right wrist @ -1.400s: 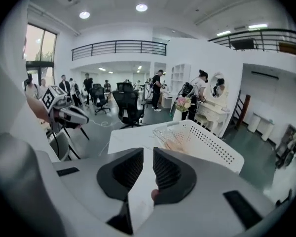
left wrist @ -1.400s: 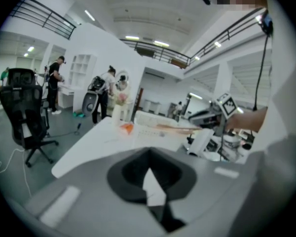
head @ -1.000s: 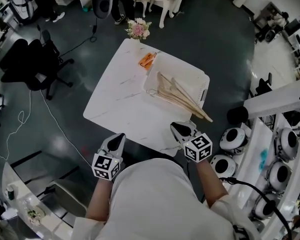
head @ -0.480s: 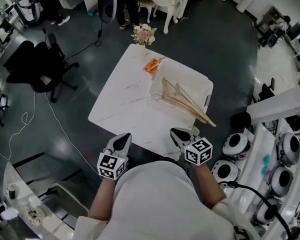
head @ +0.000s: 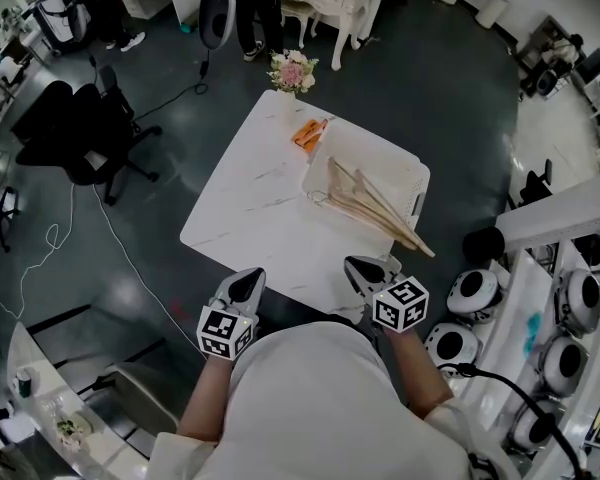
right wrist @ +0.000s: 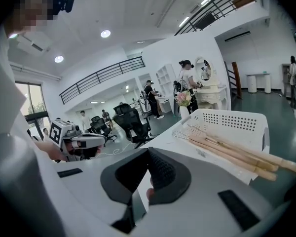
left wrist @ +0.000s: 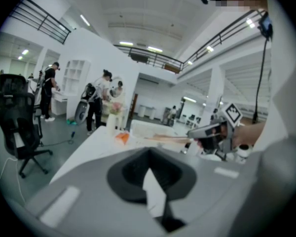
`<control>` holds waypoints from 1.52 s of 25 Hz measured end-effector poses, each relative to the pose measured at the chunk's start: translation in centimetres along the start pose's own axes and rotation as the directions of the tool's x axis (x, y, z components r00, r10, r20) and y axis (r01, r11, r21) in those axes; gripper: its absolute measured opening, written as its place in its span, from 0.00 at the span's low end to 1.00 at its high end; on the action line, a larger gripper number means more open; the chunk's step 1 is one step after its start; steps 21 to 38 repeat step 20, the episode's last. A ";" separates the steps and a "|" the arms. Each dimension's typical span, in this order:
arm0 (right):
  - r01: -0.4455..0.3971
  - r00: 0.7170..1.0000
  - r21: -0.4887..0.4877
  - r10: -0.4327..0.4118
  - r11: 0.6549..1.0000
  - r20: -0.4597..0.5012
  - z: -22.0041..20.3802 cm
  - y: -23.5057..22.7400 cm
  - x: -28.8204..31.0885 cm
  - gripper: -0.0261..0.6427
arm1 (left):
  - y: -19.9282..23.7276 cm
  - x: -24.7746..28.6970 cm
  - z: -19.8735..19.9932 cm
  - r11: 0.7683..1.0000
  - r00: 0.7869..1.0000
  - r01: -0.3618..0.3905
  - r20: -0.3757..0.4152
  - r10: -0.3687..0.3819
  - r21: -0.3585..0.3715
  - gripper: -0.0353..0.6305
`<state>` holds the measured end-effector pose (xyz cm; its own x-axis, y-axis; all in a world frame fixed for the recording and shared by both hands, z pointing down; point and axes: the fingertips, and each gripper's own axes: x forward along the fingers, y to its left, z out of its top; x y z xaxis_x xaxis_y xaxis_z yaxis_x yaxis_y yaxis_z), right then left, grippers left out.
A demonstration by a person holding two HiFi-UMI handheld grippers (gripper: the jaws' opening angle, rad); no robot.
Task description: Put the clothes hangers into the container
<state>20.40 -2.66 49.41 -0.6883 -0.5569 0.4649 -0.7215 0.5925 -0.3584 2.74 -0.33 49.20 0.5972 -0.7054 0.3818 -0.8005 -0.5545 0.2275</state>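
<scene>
Several wooden clothes hangers lie in a white perforated basket on the right half of the white table, their ends poking over the basket's near right rim. My left gripper and right gripper hover at the table's near edge, close to the person's body and well short of the basket. Both are shut with nothing between the jaws. The right gripper view shows the basket, the hangers and the left gripper. In the left gripper view the right gripper is in sight.
An orange object lies beside the basket's far left corner, and a vase of flowers stands at the table's far corner. A black office chair is on the left, and white round devices on the right. People stand beyond the table.
The head view has shifted slightly. Both grippers stay at the table's near edge, and the hangers lie unmoved in the basket.
</scene>
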 end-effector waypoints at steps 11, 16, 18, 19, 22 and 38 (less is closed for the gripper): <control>0.015 1.000 0.036 -0.016 0.999 0.006 -0.2 -0.4 -0.3 0.04 | -0.2 0.4 0.0 1.000 1.000 0.017 -0.004 -0.017 0.000 0.05; 0.018 1.000 0.042 -0.019 0.999 0.010 -0.1 -0.5 -0.5 0.04 | -0.4 0.6 -0.1 1.000 1.000 0.024 -0.008 -0.024 0.004 0.06; 0.020 1.000 0.043 -0.020 0.999 0.009 -0.2 -0.6 -0.6 0.04 | -0.6 0.7 -0.1 1.000 1.000 0.026 -0.010 -0.026 0.004 0.05; 0.021 1.000 0.044 -0.021 0.999 0.009 -0.2 -0.6 -0.7 0.04 | -0.6 0.8 -0.1 1.000 1.000 0.028 -0.011 -0.028 0.005 0.05; 0.022 1.000 0.044 -0.023 0.999 0.009 -0.2 -0.7 -0.8 0.04 | -0.7 0.9 -0.1 1.000 1.000 0.029 -0.011 -0.029 0.005 0.05; 0.022 1.000 0.044 -0.023 0.999 0.009 -0.2 -0.7 -0.8 0.04 | -0.7 0.9 -0.1 1.000 1.000 0.029 -0.011 -0.029 0.005 0.05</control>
